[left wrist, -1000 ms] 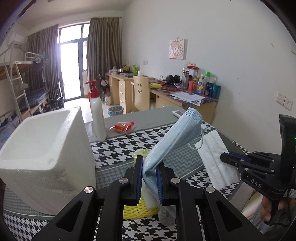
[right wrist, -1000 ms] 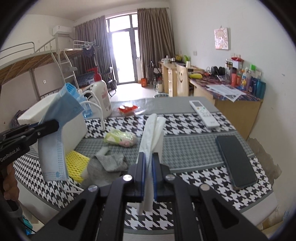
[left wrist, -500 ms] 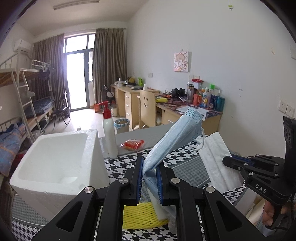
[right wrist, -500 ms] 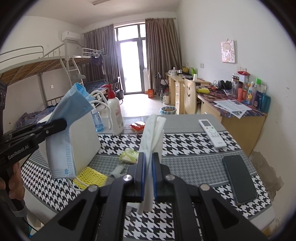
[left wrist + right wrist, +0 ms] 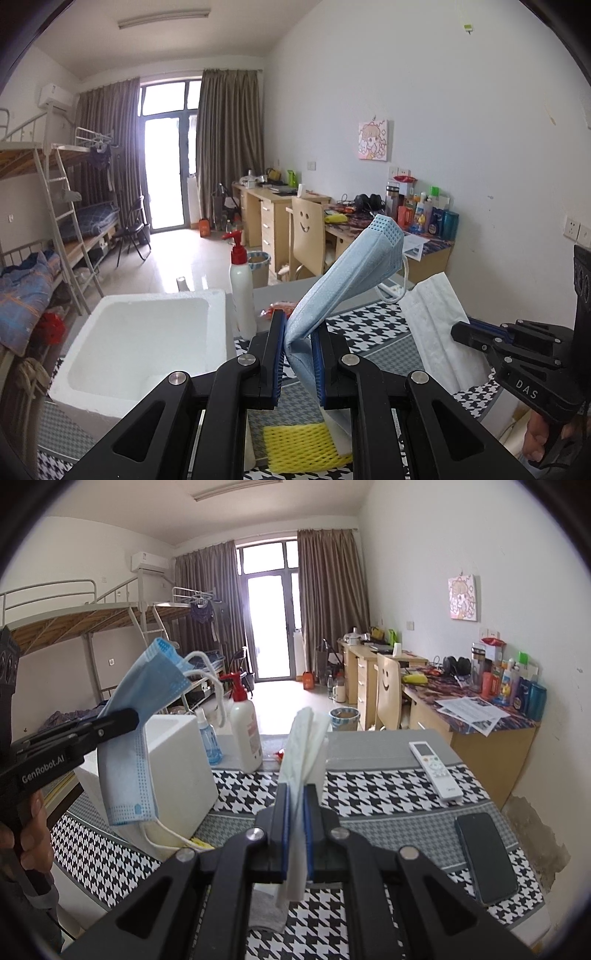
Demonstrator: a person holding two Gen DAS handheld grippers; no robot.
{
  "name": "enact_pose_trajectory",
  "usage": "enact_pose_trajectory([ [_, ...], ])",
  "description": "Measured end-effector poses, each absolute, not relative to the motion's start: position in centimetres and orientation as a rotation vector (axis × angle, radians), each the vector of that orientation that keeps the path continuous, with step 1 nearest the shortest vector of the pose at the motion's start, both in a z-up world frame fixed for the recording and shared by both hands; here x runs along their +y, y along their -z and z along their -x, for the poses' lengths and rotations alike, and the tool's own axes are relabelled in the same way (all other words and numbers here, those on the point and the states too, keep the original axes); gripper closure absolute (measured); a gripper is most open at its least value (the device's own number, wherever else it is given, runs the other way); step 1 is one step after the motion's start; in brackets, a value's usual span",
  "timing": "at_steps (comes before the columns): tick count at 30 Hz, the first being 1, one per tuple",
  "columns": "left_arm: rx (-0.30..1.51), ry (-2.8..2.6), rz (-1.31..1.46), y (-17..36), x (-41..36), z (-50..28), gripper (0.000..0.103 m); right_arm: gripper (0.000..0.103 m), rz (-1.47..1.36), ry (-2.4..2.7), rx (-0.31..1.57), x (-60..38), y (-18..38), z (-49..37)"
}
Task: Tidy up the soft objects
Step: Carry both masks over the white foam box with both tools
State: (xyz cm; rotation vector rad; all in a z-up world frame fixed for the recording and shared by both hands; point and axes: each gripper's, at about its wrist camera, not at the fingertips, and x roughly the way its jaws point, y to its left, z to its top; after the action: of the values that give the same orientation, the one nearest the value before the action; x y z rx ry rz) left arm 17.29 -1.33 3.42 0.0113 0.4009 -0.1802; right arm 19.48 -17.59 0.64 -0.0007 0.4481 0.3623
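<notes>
We hold our left gripper [image 5: 298, 363] up in the air, and its two blue pads are pressed tight on a blue face mask [image 5: 345, 280]. The mask sticks up and leans to the right, with its white ear loop hanging off the far end. From the right wrist view we see the same mask [image 5: 136, 746] hanging down from the left gripper [image 5: 127, 716], in front of the white foam box [image 5: 177, 779].

Our right gripper [image 5: 296, 834] is squeezed shut on a white face mask [image 5: 301, 771]. That mask stands straight up between the pads, and a bit of it hangs below them.

The foam box [image 5: 147, 343] is open at the top and sits on the table with the black and white cloth [image 5: 369, 794]. Behind it stands a white pump bottle [image 5: 242, 291] with a red top. A yellow foam net [image 5: 299, 445] lies on the cloth just under our left gripper. A grey sock [image 5: 267, 912] lies under our right gripper. A white remote [image 5: 436, 770] and a dark phone [image 5: 485, 856] lie on the right side of the table
</notes>
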Motion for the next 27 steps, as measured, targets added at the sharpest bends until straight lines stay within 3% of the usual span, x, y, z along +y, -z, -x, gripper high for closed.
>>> enact_pose_trajectory([
  [27, 0.299, -0.008, 0.033, -6.5, 5.0, -17.6, 0.088, 0.094, 0.021, -0.484, 0.357, -12.4, -4.3, -20.4],
])
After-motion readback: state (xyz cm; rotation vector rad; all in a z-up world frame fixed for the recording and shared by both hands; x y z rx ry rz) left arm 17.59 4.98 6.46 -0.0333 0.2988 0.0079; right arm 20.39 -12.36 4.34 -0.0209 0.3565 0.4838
